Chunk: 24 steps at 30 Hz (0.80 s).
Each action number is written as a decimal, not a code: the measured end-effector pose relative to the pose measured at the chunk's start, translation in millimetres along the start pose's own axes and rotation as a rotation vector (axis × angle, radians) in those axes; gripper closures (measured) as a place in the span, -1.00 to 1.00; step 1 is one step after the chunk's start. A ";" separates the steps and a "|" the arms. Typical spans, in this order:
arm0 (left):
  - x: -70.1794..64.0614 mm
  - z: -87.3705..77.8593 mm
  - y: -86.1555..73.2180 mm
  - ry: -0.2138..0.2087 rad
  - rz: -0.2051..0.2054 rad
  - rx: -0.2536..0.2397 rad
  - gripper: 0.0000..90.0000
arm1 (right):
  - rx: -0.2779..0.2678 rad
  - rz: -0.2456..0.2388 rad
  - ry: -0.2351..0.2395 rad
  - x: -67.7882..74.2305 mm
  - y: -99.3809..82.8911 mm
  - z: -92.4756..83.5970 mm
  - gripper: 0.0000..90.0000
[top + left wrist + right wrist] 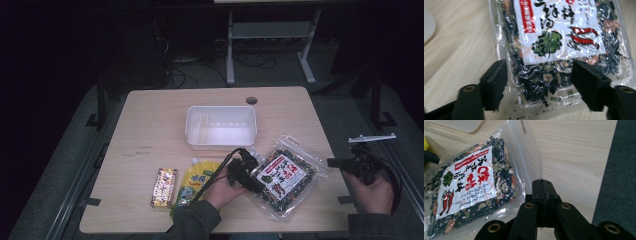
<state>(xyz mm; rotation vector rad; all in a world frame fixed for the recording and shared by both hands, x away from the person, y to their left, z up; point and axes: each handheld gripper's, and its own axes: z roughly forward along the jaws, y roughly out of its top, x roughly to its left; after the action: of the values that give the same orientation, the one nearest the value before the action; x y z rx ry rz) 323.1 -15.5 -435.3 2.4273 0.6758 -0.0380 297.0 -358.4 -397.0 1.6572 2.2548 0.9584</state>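
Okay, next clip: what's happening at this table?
A person with a gripper in each hand is working on a clear bag of dried food lying on the table. The left gripper is at the bag's near end, jaws open on either side of it, not pinching it. The right gripper is shut on nothing, just off the bag's edge. A white bin sits behind the bag; a yellow pouch and a snack bar lie to the left.

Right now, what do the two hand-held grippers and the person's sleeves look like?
Both hand-held grippers are matte black. The left hand-held gripper has blocky rectangular pads on arms with brass-coloured pivot bushings, and a black cable trails from it. The right hand-held gripper has the same bushings and carries a grey three-cornered plate on top. The left sleeve is dark olive-grey fabric.
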 end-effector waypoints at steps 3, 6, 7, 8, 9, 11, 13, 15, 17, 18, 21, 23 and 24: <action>5.6 -1.5 -0.1 -0.024 -0.021 -0.006 -0.49 | -0.013 -0.024 -0.005 7.2 3.2 -8.1 1.00; 9.6 -2.1 -0.5 -0.035 -0.034 -0.006 -0.47 | -0.025 -0.037 0.006 12.5 5.2 -15.6 1.00; 11.1 -2.4 -0.5 -0.039 -0.041 -0.007 -0.47 | -0.029 -0.041 0.007 14.4 5.6 -17.9 1.00; 12.4 -2.7 -0.5 -0.042 -0.045 -0.010 -0.48 | -0.031 -0.045 0.007 16.2 6.1 -20.1 1.00; 13.1 -2.7 -0.4 -0.042 -0.051 -0.012 -0.48 | -0.036 -0.051 0.009 17.8 6.7 -22.2 1.00; 14.8 -2.4 -0.4 -0.051 -0.056 -0.015 -0.50 | -0.045 -0.062 0.011 22.0 8.4 -27.0 1.00; 16.5 -1.5 -0.4 -0.065 -0.062 -0.016 -0.51 | -0.060 -0.076 0.021 26.7 10.6 -32.4 1.00; 18.9 -0.7 -0.4 -0.079 -0.075 -0.018 -0.53 | -0.078 -0.090 0.032 31.5 13.0 -38.3 1.00; 20.7 0.2 -0.4 -0.091 -0.079 -0.021 -0.54 | -0.091 -0.106 0.034 37.0 15.2 -44.0 1.00; 21.6 0.4 -0.4 -0.098 -0.081 -0.023 -0.55 | -0.098 -0.115 0.036 39.4 16.4 -46.2 1.00; 26.0 0.8 -0.6 -0.134 -0.108 -0.027 -0.57 | -0.113 -0.140 0.041 46.3 19.1 -52.0 1.00; 28.0 1.8 -1.0 -0.158 -0.118 -0.020 -0.57 | -0.127 -0.149 0.057 50.1 20.5 -56.0 1.00; 29.2 2.2 -1.3 -0.170 -0.121 -0.023 -0.57 | -0.130 -0.154 0.060 51.8 21.1 -58.0 1.00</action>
<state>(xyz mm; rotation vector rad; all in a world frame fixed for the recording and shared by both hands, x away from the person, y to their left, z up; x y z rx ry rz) 348.1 -2.5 -443.1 2.3263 0.7396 -0.2811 266.0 -330.3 -328.1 1.3978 2.2663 1.1037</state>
